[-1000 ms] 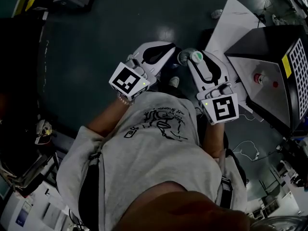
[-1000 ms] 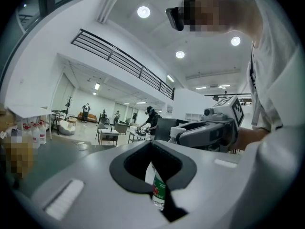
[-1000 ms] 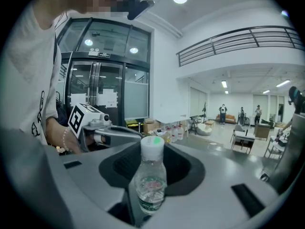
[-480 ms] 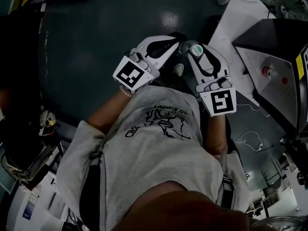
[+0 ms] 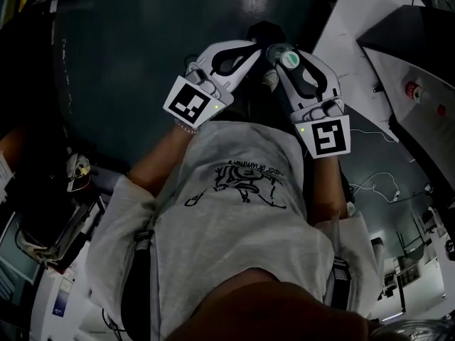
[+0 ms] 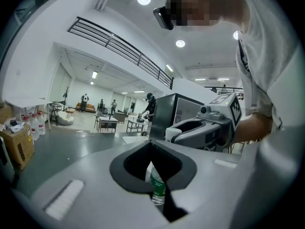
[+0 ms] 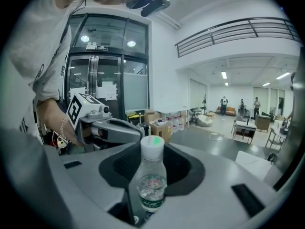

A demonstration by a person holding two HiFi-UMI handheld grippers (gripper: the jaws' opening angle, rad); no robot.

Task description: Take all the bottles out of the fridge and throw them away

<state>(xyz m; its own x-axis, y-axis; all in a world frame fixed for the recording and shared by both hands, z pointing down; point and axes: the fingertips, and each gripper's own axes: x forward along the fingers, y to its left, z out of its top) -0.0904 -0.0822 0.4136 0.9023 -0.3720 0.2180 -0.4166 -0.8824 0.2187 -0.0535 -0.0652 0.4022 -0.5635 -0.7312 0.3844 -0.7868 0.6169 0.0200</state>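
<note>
The left tongs [image 5: 250,48] are clamped on a green-labelled bottle [image 6: 157,184], which sits low in the narrow gap between the jaws. The right tongs [image 5: 284,55] grip a white-capped bottle [image 7: 151,178], which stands upright with clear water inside and its cap above the jaws. Both bottles are out in the open room, held in front of the person's grey shirt [image 5: 234,219] above the dark floor [image 5: 128,62]. The two tong tips lie close together, the right just beside the left.

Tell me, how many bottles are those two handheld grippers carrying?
2. A clear plastic bottle with a green label is in the left gripper; a white-capped clear plastic bottle is in the right gripper. None looks hidden.
</note>
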